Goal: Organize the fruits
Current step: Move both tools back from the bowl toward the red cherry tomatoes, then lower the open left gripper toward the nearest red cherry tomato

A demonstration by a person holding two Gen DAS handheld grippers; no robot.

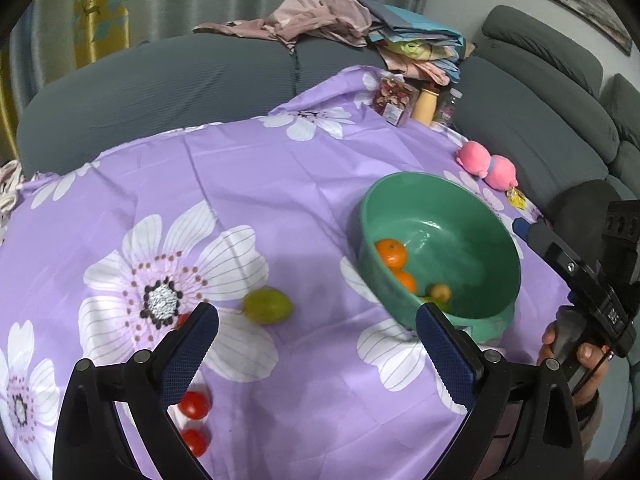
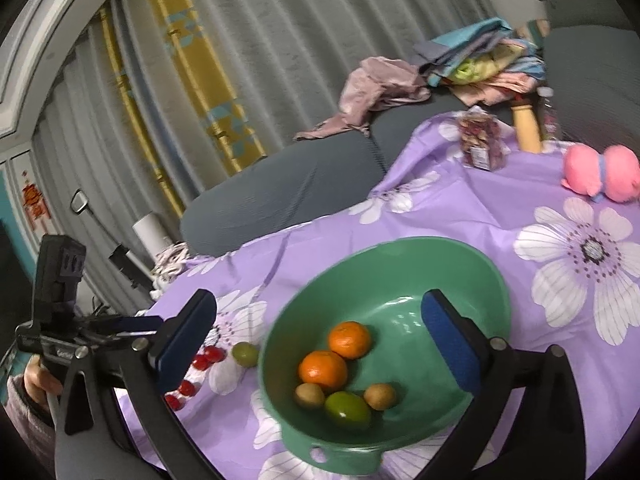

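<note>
Fruits: I am seeing two oranges (image 2: 336, 354), two brown ones and a green one sitting in the green bowl (image 2: 460, 256); another green fruit (image 1: 267, 305) and red tomatoes (image 1: 193, 405) are lying on the purple cloth (image 1: 304, 184). I am holding my left gripper (image 1: 316, 344) and right gripper (image 2: 318, 334) with jaws spread, both empty.

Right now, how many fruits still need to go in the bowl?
Done: the green plastic bowl already holds two oranges, two small brown fruits and a green fruit. In hand: nothing; the left gripper and right gripper are both open. Left: one round green fruit and several small red tomatoes on the purple cloth.
</note>
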